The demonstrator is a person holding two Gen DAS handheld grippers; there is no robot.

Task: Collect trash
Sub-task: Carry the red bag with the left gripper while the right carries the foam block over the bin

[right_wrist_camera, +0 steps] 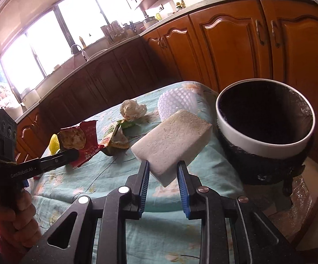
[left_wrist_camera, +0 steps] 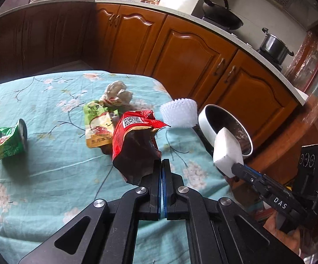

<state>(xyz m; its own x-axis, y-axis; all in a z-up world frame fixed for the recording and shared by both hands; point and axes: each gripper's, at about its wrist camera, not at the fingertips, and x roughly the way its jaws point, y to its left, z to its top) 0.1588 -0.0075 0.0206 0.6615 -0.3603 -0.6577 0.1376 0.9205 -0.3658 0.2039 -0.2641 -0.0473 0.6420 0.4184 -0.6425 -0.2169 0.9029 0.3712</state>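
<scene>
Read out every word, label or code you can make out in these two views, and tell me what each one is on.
"DAS": on the right tongs' black body.
"GenRobot.AI": on the left tongs' black body.
QR code, no readable words: on the red wrapper.
Chinese characters, too blurred to read: on the green and yellow pouch.
Print too crumpled to read: on the green cup.

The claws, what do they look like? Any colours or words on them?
Both claws are black, with silver round bolts and blue ribbed pads. The left claw reads "GenRobot.AI" in white; the right claw reads "DAS". Each has a black boxy handle with round lenses. A hand grips the left handle, with a pink sleeve below.
</scene>
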